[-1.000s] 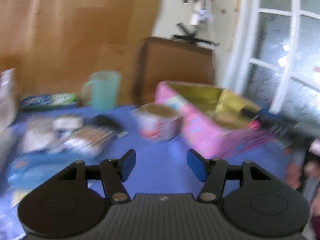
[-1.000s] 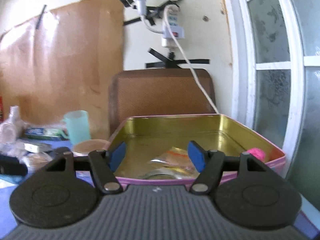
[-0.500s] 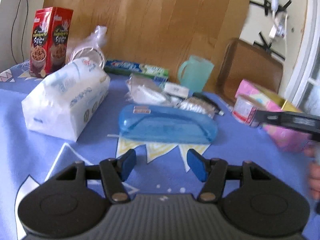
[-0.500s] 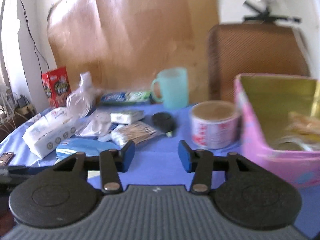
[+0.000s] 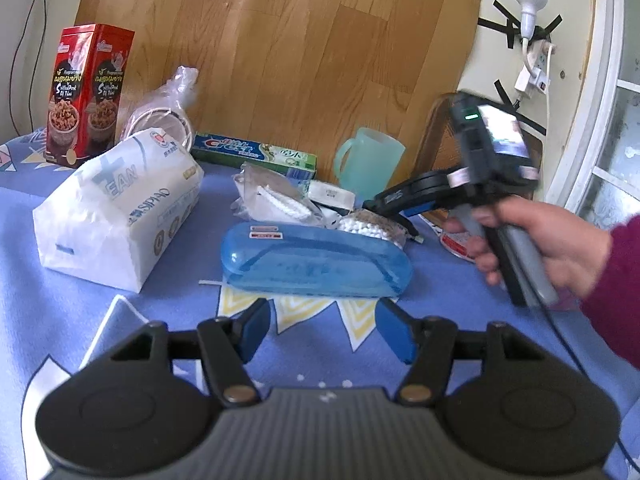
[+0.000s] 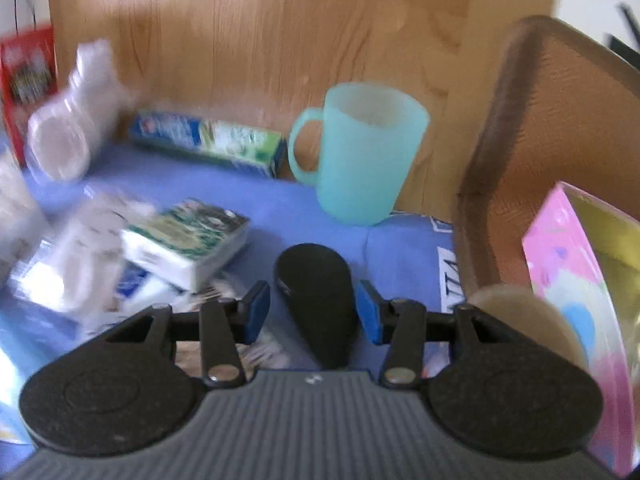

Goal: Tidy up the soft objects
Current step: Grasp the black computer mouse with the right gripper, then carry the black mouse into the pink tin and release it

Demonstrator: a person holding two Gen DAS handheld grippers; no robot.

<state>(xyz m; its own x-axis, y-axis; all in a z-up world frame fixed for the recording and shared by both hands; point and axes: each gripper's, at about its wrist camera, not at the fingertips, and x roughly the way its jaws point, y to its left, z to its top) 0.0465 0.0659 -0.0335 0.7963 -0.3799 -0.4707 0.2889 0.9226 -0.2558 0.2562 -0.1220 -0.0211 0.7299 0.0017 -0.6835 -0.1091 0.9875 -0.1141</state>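
Hovering over the blue cloth (image 5: pixel 60 312), the left gripper (image 5: pixel 322 326) has its pads spread with nothing between them; they have just eased a little wider. A clear blue case (image 5: pixel 316 260) lies just past its tips. Left of the case sits a big white tissue pack (image 5: pixel 116 204), tilted and resting on the cloth. Behind the case lie a clear bag of cotton pads (image 5: pixel 276 200) and a bag of swabs (image 5: pixel 368 226), the swabs touching the case's far right end. A toothpaste box (image 5: pixel 252 152) lies along the wooden board at the back, and a red box (image 5: pixel 88 96) stands upright at the far left. A hand (image 5: pixel 532 236) in a maroon sleeve (image 5: pixel 616 292) holds the right gripper (image 6: pixel 314 312), which points down toward the swabs. Its jaws have just been closing and now stand partly apart. In the right wrist view a black oval pouch (image 6: pixel 316 296) lies between them. A gap shows beside the left pad; the right pad is very close to the pouch, and the blur hides whether it touches. A small tissue packet (image 6: pixel 184 240) lies left of the pouch atop the clear bags. A teal mug (image 6: pixel 360 156) stands upright behind. A pink tin (image 6: pixel 568 280) is at the right edge, before a brown tray (image 6: pixel 552 140) propped on end.
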